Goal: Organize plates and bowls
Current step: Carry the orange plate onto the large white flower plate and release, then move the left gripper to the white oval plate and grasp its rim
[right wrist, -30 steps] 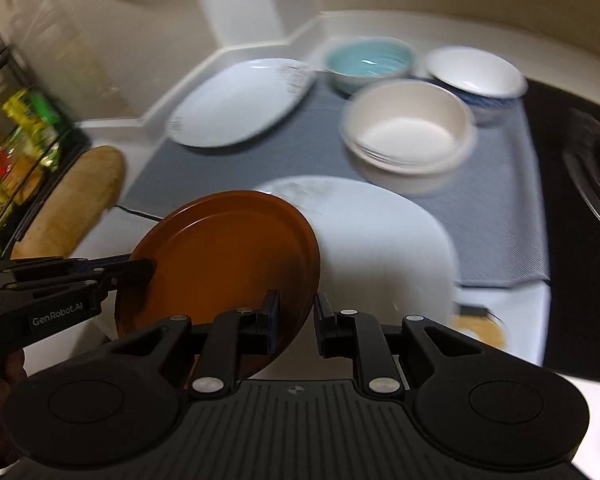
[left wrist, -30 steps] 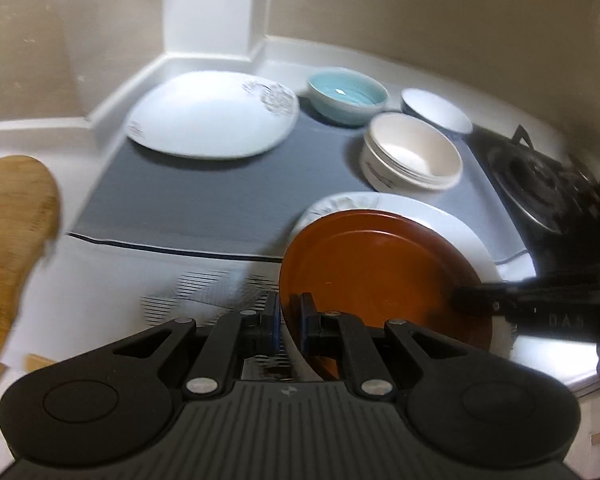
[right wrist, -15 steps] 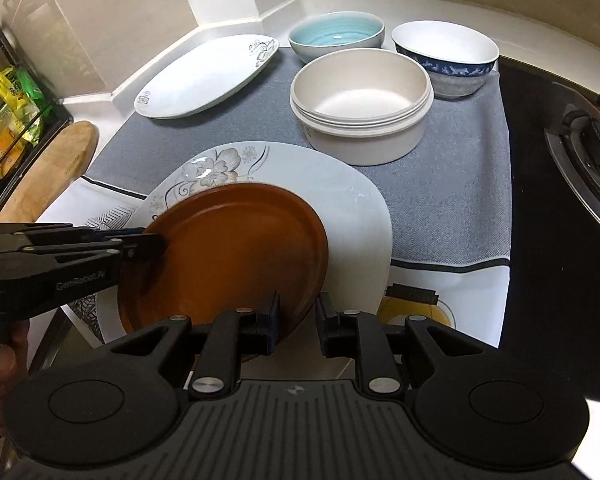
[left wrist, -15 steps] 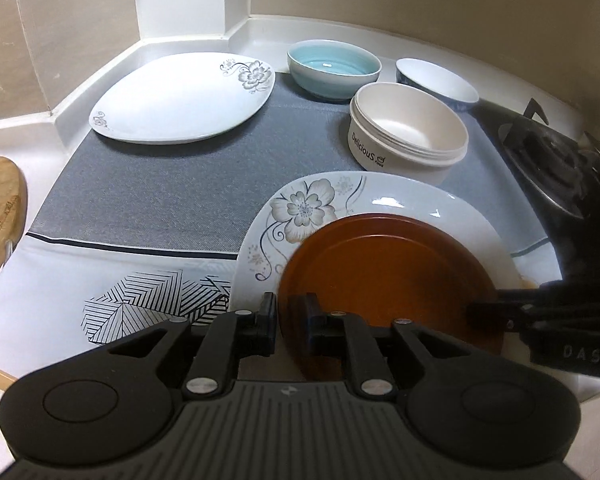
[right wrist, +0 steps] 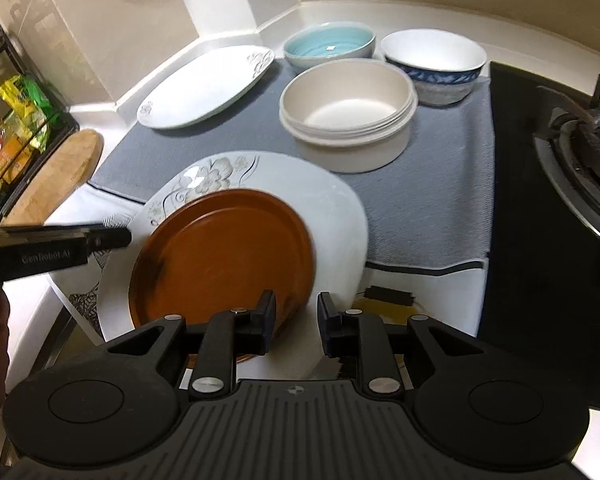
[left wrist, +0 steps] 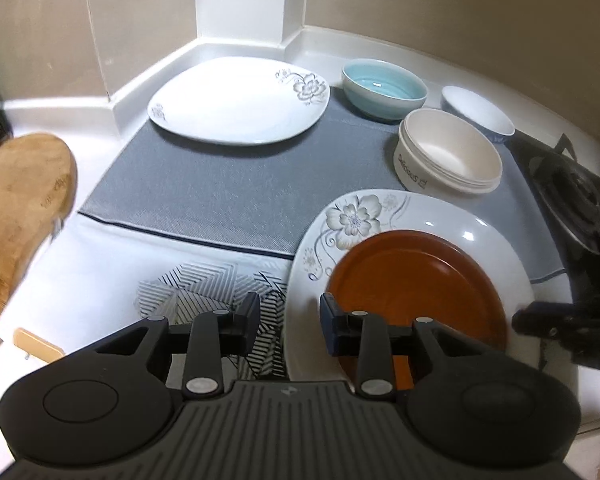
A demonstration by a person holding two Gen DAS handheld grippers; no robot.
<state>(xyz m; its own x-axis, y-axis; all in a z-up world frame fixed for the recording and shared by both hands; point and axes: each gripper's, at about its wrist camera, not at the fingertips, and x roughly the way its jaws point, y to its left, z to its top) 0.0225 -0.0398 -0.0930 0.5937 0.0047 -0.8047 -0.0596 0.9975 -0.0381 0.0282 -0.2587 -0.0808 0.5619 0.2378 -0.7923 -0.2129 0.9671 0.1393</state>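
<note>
A brown plate (left wrist: pixel 416 292) (right wrist: pixel 224 260) lies on a white flowered plate (left wrist: pixel 380 216) (right wrist: pixel 332 208) at the near edge of the grey mat (left wrist: pixel 204 184) (right wrist: pixel 428 208). My left gripper (left wrist: pixel 288 318) is open, its fingers astride the white plate's near left rim. My right gripper (right wrist: pixel 296 326) is open at the brown plate's near right edge. A second white flowered plate (left wrist: pixel 240 100) (right wrist: pixel 208 88), a blue bowl (left wrist: pixel 384 88) (right wrist: pixel 328 46), a stack of cream bowls (left wrist: pixel 448 156) (right wrist: pixel 348 116) and a blue-patterned white bowl (left wrist: pixel 476 114) (right wrist: pixel 434 64) stand farther back.
A gas stove (left wrist: pixel 572 200) (right wrist: pixel 580 152) lies to the right. A wooden board (left wrist: pixel 16 208) (right wrist: pixel 56 172) and a rack of packets (right wrist: pixel 8 132) are on the left. White wall corner behind the dishes.
Both grippers have opened and let go of the brown plate, which now rests on the white flowered plate. Both have drawn back a little.
</note>
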